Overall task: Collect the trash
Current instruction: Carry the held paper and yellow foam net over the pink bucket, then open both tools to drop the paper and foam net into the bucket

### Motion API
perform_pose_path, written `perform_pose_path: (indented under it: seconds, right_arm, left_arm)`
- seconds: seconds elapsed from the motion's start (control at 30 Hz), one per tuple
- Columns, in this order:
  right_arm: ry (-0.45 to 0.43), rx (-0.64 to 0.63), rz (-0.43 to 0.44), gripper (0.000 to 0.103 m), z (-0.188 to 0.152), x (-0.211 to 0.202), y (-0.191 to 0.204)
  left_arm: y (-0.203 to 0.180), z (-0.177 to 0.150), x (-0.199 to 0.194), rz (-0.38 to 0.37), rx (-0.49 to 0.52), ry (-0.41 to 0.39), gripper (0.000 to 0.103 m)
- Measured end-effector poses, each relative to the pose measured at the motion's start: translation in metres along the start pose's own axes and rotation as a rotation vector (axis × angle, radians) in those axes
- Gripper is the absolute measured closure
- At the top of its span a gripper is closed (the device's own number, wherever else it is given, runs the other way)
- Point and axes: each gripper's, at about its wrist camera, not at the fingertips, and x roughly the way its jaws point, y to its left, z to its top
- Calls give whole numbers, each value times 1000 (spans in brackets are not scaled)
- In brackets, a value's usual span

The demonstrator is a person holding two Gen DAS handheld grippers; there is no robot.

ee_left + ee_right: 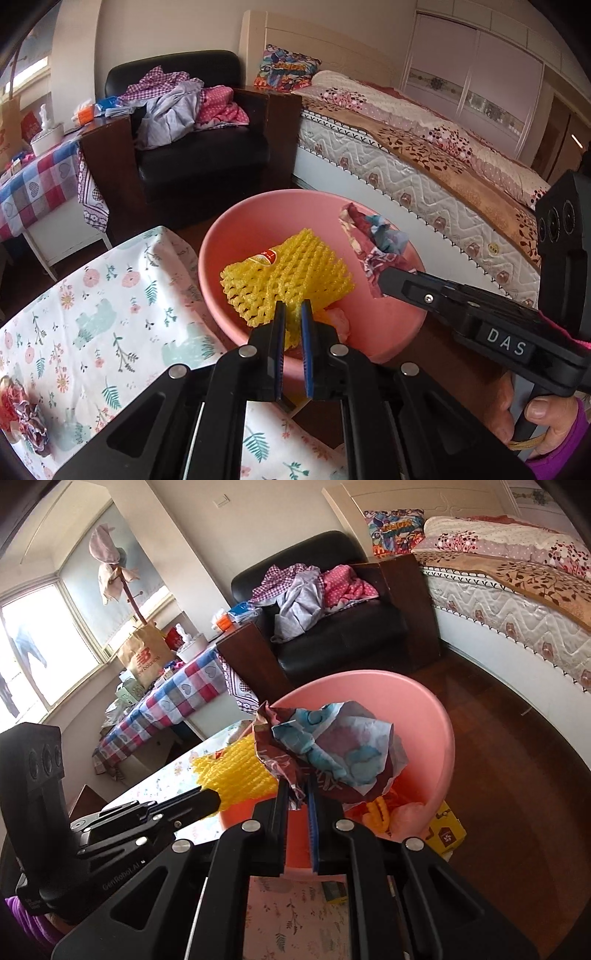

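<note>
Above the pink basin (388,325), my left gripper (291,314) pinches yellow foam netting (288,277); my right gripper (297,794) pinches a crumpled wrapper (332,746).

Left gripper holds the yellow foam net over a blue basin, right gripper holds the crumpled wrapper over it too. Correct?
Nearly. The basin is pink, not blue; both wrist views show it. The rest stands: the left gripper is shut on the yellow foam net, and the right gripper is shut on the crumpled wrapper, both over the basin.

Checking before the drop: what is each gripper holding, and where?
Left gripper: yellow foam fruit net, pinched at its near edge. Right gripper: crumpled printed wrapper, by its lower edge.
</note>
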Motion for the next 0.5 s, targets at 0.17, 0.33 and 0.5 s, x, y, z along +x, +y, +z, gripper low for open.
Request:
perform_pose_path:
  seconds: [0.17, 0.33, 0.5]
  right_arm:
    - [19, 9, -37, 93, 3, 9, -6]
    - [32, -5, -73, 77, 5, 13, -6]
    - [20, -21, -92, 65, 8, 11, -3]
  left_arm:
    - [-4, 0, 12, -9, -5, 7, 95]
    - [-3, -2, 14, -26, -20, 0, 76]
    - [0, -4, 2, -42, -35, -38, 58]
